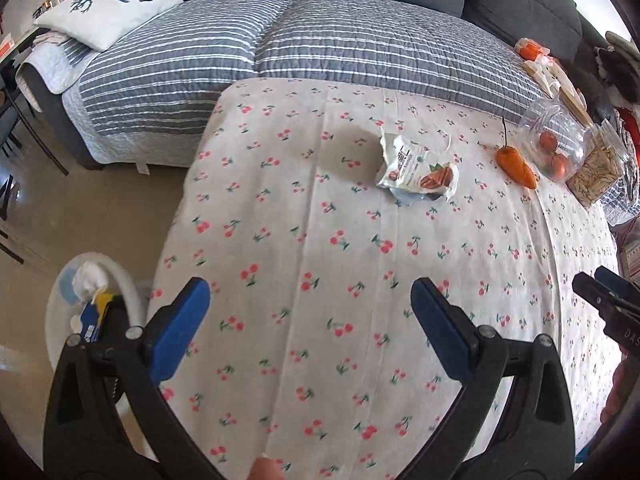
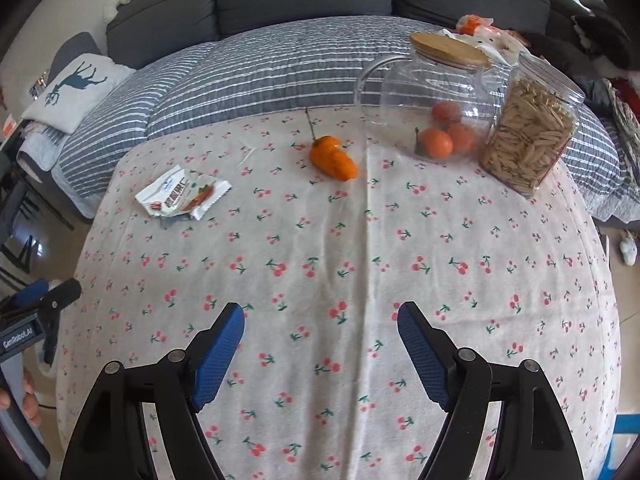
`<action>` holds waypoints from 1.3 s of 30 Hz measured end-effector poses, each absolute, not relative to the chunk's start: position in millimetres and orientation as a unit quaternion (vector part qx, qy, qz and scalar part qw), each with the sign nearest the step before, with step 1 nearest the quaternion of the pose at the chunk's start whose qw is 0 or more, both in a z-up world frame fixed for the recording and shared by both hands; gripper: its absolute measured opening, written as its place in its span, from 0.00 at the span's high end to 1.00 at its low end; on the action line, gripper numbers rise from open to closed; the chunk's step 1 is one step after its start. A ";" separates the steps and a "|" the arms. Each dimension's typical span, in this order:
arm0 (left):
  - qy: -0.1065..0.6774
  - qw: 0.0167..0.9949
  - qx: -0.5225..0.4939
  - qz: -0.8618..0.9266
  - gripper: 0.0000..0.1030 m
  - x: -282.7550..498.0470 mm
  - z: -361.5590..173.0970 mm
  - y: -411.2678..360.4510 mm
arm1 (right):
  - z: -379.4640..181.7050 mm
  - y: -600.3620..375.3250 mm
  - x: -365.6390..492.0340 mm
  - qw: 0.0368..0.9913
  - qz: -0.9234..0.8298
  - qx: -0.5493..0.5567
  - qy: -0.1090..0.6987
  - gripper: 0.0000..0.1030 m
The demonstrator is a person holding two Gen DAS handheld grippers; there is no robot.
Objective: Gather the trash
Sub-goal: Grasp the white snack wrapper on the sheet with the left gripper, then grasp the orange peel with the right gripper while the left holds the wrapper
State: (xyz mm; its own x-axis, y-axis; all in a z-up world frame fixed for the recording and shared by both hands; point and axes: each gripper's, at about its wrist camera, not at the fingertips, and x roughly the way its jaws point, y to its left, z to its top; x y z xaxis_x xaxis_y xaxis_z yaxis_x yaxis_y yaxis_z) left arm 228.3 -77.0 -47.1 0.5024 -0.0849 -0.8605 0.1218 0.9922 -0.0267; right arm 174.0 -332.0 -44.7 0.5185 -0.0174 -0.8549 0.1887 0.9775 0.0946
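A crumpled white snack wrapper (image 1: 416,170) lies on the cherry-print tablecloth (image 1: 320,260); it also shows in the right wrist view (image 2: 182,194) at the far left. A white trash bin (image 1: 94,312) stands on the floor left of the table, holding white, yellow and blue scraps. My left gripper (image 1: 310,300) is open and empty over the table's near left part, well short of the wrapper. My right gripper (image 2: 320,320) is open and empty over the table's near middle; it also shows at the right edge of the left wrist view (image 1: 604,300).
An orange pepper (image 2: 334,158), a clear glass jug (image 2: 432,108) holding small oranges and a jar of seeds (image 2: 528,136) stand at the table's far right. A sofa with a striped grey cover (image 2: 260,64) and a deer pillow (image 1: 110,2) lies behind.
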 end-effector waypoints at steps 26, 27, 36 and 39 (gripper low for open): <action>0.467 0.865 -0.126 -0.135 0.90 278.1 -78.0 -117.6 | -90.2 -368.5 208.2 0.846 -0.094 0.107 0.514 0.22; 0.470 0.862 -0.127 -0.137 0.90 273.3 -75.4 -113.1 | -91.9 -368.9 209.8 0.844 -0.099 0.111 0.515 0.22; 0.457 0.876 -0.099 -0.117 0.90 239.1 -58.8 -59.4 | -80.1 -360.4 275.0 0.875 -0.088 0.074 0.469 0.22; 0.457 0.877 -0.101 -0.108 0.90 238.1 -56.6 -45.0 | -82.5 -356.5 298.5 0.881 -0.089 0.058 0.461 0.23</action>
State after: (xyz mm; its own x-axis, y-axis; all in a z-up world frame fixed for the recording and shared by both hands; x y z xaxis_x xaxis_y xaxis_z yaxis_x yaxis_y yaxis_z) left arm 238.1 -45.0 -56.6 0.5595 -0.2813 -0.7796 0.0977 0.9564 -0.2751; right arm 298.5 -356.5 -82.5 0.5596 -0.1027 -0.8224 0.2104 0.9774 0.0211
